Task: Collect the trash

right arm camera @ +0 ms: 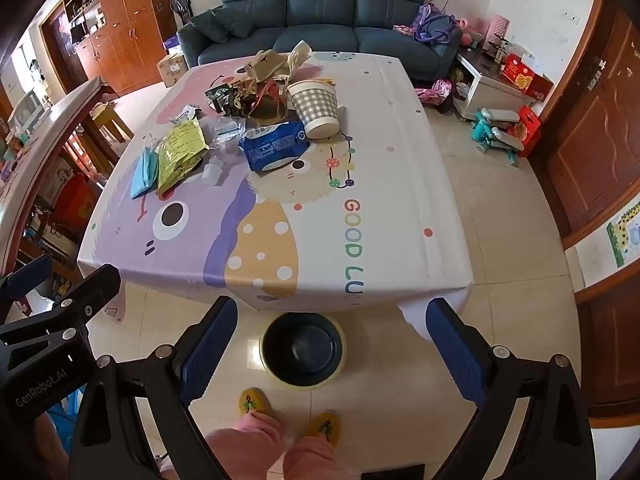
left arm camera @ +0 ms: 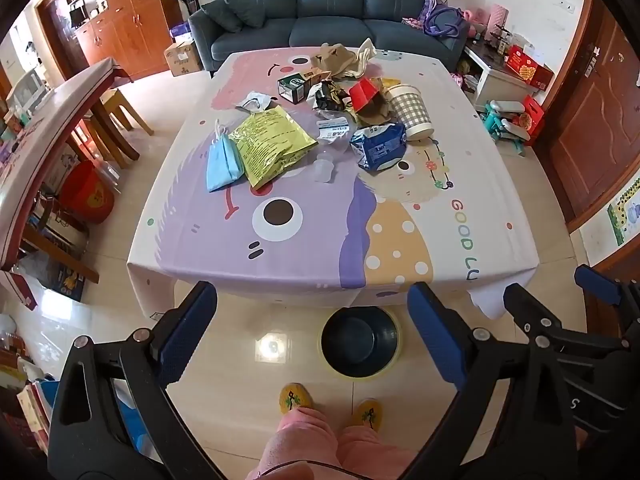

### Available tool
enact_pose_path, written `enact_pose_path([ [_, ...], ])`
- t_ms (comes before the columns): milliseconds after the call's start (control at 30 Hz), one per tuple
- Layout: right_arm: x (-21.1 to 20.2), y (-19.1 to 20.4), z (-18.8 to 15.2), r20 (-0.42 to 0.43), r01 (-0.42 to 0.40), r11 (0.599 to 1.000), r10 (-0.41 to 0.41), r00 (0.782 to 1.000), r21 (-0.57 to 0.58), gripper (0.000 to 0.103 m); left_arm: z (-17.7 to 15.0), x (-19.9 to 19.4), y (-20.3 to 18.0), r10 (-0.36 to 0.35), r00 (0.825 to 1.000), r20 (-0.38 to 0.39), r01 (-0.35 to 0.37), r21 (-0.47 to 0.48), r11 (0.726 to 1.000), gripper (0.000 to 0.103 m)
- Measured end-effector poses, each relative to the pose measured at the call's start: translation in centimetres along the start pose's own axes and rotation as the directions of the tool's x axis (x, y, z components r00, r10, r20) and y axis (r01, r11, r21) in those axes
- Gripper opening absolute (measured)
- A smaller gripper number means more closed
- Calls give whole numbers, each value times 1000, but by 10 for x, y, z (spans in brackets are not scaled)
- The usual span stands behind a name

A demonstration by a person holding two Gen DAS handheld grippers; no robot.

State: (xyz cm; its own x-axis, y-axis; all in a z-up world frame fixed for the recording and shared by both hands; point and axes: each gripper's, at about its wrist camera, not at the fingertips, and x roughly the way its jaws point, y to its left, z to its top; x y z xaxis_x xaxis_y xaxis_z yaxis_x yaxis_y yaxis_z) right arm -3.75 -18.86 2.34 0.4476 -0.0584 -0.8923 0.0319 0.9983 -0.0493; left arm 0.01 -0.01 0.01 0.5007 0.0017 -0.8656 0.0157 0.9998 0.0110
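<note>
Trash lies heaped on the far half of a table with a cartoon cloth: a yellow-green packet, a light blue face mask, a blue wrapper, a clear plastic cup, a checked paper cup on its side, a red carton and brown paper. A dark round bin stands on the floor by the near table edge. My left gripper and right gripper hang open above the bin, holding nothing.
A person's pink trouser legs and yellow slippers stand just behind the bin. A dark sofa lies beyond the table. A wooden table with stools is at the left, a low white cabinet and toys at the right.
</note>
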Motion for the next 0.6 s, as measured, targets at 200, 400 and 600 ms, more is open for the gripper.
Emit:
enact_pose_path([
  [200, 3, 4, 3, 5, 3, 1000, -3, 1000, -2, 97, -1, -1, 0, -2, 1000, 3, 2, -2, 1000, 94],
  [400, 1, 5, -2, -8, -6, 1000, 6, 1000, 3, 97, -2, -1, 2, -4, 1000, -8, 3, -1, 1000, 92],
  [600, 4, 6, 2, -9, -8, 1000, 8, 1000, 2, 96, -10, 1, 8, -13, 1000, -11, 13, 3, 1000, 91],
])
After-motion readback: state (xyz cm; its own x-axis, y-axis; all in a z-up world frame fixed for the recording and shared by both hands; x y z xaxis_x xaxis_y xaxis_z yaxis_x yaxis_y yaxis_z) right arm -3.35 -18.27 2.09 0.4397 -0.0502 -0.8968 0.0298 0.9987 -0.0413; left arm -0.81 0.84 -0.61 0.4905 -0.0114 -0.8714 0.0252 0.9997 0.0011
